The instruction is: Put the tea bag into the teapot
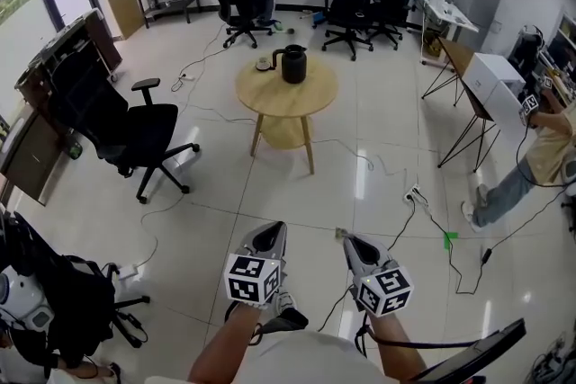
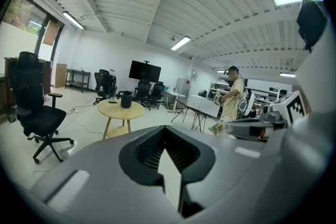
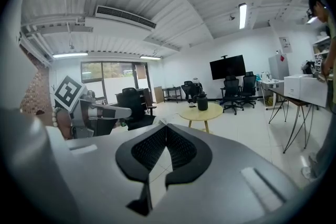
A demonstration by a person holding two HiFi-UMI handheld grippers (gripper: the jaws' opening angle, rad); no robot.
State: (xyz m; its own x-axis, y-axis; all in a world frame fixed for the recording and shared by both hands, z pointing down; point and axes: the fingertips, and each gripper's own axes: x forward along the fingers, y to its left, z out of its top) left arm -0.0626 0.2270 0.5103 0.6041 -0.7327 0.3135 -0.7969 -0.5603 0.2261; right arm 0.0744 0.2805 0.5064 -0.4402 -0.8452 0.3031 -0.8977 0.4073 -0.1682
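Note:
A black teapot [image 1: 292, 64] stands on a round wooden table [image 1: 286, 94] far ahead in the room, and a small pale item [image 1: 263, 64] lies beside it on its left; what that item is cannot be made out. Both grippers are held low and close to the body, well short of the table. My left gripper [image 1: 273, 230] and right gripper [image 1: 351, 241] have their jaws shut with nothing between them. The teapot [image 2: 126, 99] is small and distant in the left gripper view, beyond the left gripper [image 2: 165, 131]. It is as distant in the right gripper view, where the teapot [image 3: 202, 102] stands past the right gripper [image 3: 166, 127].
A black office chair [image 1: 135, 135] stands left of the path to the table. Cables and a power strip [image 1: 414, 193] lie on the tiled floor. A person [image 1: 540, 153] stands at the right by the desks. More chairs [image 1: 353, 9] line the back wall.

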